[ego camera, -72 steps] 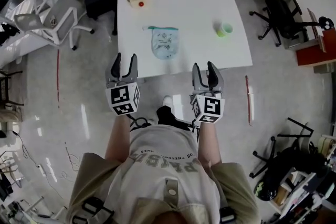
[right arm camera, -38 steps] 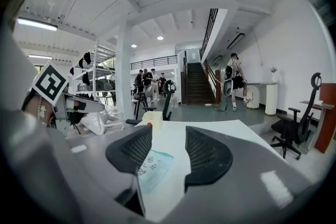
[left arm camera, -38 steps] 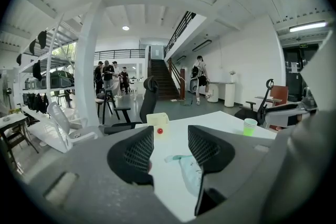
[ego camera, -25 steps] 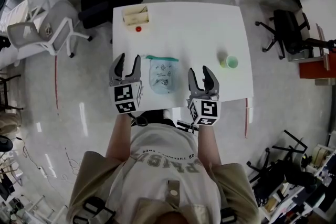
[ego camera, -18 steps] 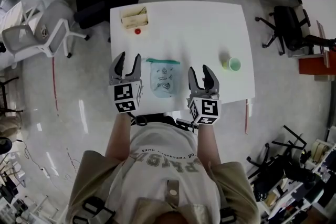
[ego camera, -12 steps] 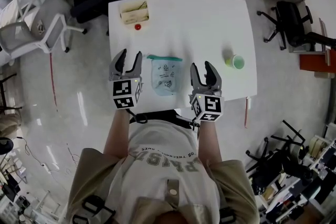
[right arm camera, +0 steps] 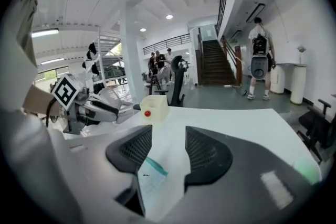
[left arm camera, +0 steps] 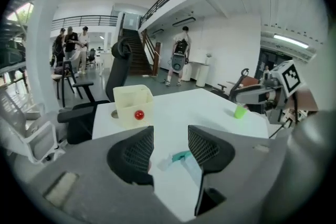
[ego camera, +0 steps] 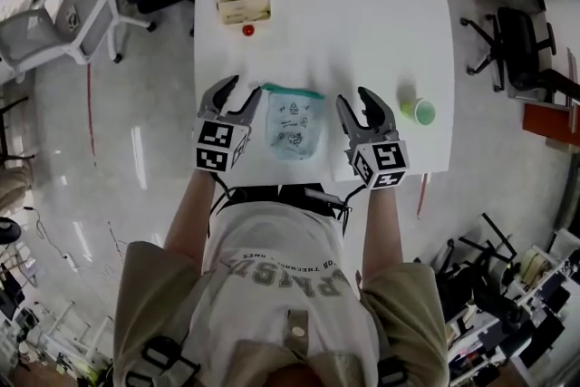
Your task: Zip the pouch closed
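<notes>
Both sets of jaws spread, empty — left gripper and right gripper flank the pouch; pulling its teal zip unpinned could drag it.

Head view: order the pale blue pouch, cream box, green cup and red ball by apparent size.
1. pale blue patterned pouch with teal zip
2. cream rectangular box
3. round green cup
4. small red ball

Upside-down "PRAIS" print on the person's shirt; smaller line illegible
</notes>
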A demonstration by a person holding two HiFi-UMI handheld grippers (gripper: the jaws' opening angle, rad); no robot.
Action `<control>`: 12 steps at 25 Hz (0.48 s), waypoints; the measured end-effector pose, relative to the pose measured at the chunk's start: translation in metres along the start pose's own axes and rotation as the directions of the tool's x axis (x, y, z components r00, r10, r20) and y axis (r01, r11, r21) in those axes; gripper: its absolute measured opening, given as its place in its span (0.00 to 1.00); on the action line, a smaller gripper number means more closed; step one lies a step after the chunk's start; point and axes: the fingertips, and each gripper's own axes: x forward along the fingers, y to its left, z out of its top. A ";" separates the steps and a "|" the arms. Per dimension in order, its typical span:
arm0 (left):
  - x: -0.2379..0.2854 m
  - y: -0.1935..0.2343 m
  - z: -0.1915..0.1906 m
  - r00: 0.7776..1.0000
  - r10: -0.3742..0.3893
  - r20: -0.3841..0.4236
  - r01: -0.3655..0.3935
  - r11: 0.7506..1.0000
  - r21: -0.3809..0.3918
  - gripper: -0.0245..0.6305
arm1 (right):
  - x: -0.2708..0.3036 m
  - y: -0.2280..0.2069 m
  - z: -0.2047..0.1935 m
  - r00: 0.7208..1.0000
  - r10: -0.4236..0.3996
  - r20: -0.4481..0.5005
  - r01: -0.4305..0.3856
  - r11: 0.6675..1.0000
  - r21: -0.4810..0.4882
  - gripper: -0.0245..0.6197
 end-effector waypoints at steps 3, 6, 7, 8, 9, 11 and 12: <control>0.012 -0.010 -0.019 0.993 -0.081 -0.082 0.087 0.993 0.075 0.37 | 0.015 0.006 -0.002 0.991 0.130 -0.017 -0.130 0.991 0.010 0.34; 0.023 -0.011 -0.033 0.985 -0.085 -0.148 0.107 0.983 0.146 0.38 | 0.026 0.007 -0.002 0.975 0.217 -0.041 -0.218 0.976 -0.018 0.34; 0.026 -0.012 -0.040 0.982 -0.085 -0.168 0.112 0.981 0.156 0.38 | 0.029 0.007 -0.003 0.969 0.242 -0.054 -0.244 0.969 -0.031 0.34; 0.029 -0.014 -0.047 0.978 -0.087 -0.190 0.119 0.979 0.163 0.38 | 0.032 0.008 -0.005 0.962 0.265 -0.068 -0.268 0.963 -0.042 0.34; 0.031 -0.014 -0.054 0.972 -0.088 -0.217 0.126 0.978 0.169 0.38 | 0.034 0.009 -0.006 0.955 0.286 -0.080 -0.290 0.956 -0.049 0.34; 0.034 -0.014 -0.066 0.961 -0.083 -0.264 0.133 0.975 0.176 0.38 | 0.041 0.010 -0.009 0.941 0.321 -0.104 -0.328 0.942 -0.066 0.34; 0.036 -0.013 -0.071 0.956 -0.079 -0.282 0.133 0.975 0.178 0.38 | 0.044 0.011 -0.010 0.935 0.336 -0.115 -0.345 0.935 -0.077 0.34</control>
